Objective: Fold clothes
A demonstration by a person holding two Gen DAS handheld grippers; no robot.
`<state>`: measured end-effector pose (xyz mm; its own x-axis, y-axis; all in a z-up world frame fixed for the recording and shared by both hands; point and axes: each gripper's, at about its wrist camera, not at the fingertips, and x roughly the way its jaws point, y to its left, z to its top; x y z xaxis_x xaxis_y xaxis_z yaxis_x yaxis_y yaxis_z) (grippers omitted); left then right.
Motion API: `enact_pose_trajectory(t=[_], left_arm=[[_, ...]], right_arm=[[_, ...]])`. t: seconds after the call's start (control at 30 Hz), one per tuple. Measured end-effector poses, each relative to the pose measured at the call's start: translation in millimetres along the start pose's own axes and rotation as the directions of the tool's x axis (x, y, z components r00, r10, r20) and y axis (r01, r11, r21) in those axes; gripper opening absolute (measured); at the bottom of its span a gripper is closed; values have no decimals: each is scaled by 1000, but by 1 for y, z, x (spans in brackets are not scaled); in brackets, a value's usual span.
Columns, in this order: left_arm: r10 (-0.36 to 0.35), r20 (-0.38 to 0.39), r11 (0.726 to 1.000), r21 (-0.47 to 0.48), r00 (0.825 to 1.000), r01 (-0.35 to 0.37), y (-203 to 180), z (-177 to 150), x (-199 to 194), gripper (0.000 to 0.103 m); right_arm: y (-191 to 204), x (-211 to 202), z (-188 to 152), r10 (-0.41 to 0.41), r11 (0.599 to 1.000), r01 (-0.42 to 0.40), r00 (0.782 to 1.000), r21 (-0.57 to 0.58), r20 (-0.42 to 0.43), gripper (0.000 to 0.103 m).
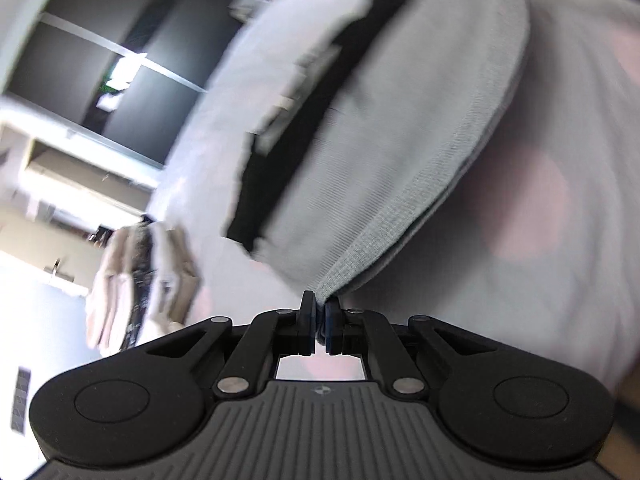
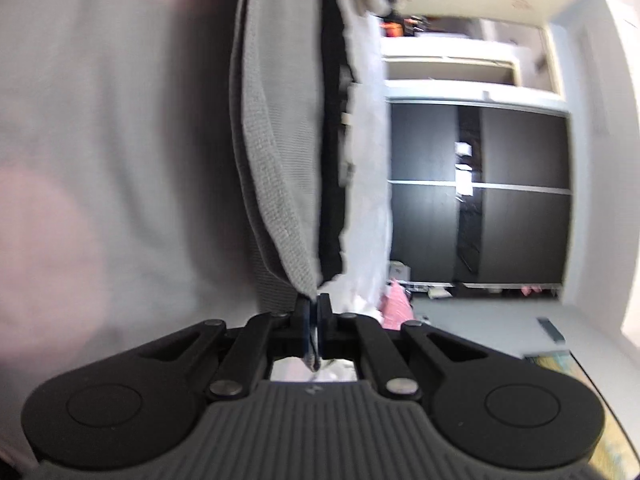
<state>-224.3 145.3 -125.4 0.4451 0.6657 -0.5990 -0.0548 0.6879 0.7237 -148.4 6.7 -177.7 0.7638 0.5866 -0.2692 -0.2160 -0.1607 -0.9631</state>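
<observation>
Two close views along a pair of hand-held grippers, each lifting the same pale grey garment. The left gripper [image 1: 320, 322] has its jaws pressed together on a thin pinch of the garment's ribbed edge [image 1: 404, 208], with only a sliver of cloth showing between the pads. The right gripper [image 2: 313, 326] is likewise clamped on a corner of that ribbed edge [image 2: 272, 184], a small tail of fabric poking out below the pads on the near side. From each pinch the grey garment [image 1: 552, 152] rises away and fills most of both views, hanging in the air and not lying flat; a dark opening [image 1: 304, 128] runs along it beside the ribbed band (probably the neck or hem gap, though blur makes that uncertain). Farther out, at the left of the left view, stand a dark panelled cabinet [image 1: 132, 80] and some beige clothes [image 1: 140, 280]; the cabinet [image 2: 480, 192] also fills the right of the right view, with something pink [image 2: 394, 308] low near it. The risk, as I judge it, is that both holds are shallow: a tug or uneven lift could pull the ribbing free, dropping one corner and skewing the fold.
</observation>
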Motion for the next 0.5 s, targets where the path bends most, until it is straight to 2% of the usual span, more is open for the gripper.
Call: enact_pose_trajectory(t=[0.13, 0.27, 0.4, 0.5], left_arm=[[57, 66, 994, -101, 996, -50, 30, 17, -5, 2], [76, 87, 987, -145, 993, -63, 66, 38, 5, 2], [87, 96, 984, -164, 992, -70, 106, 58, 19, 2], [62, 88, 980, -192, 994, -44, 128, 72, 39, 2]], right_arm=[[-30, 16, 13, -107, 988, 109, 994, 113, -22, 3], [-63, 50, 23, -155, 968, 161, 987, 190, -46, 3], [-85, 63, 16, -159, 965, 164, 986, 206, -43, 3], [-100, 76, 13, -144, 964, 149, 989, 221, -38, 3]])
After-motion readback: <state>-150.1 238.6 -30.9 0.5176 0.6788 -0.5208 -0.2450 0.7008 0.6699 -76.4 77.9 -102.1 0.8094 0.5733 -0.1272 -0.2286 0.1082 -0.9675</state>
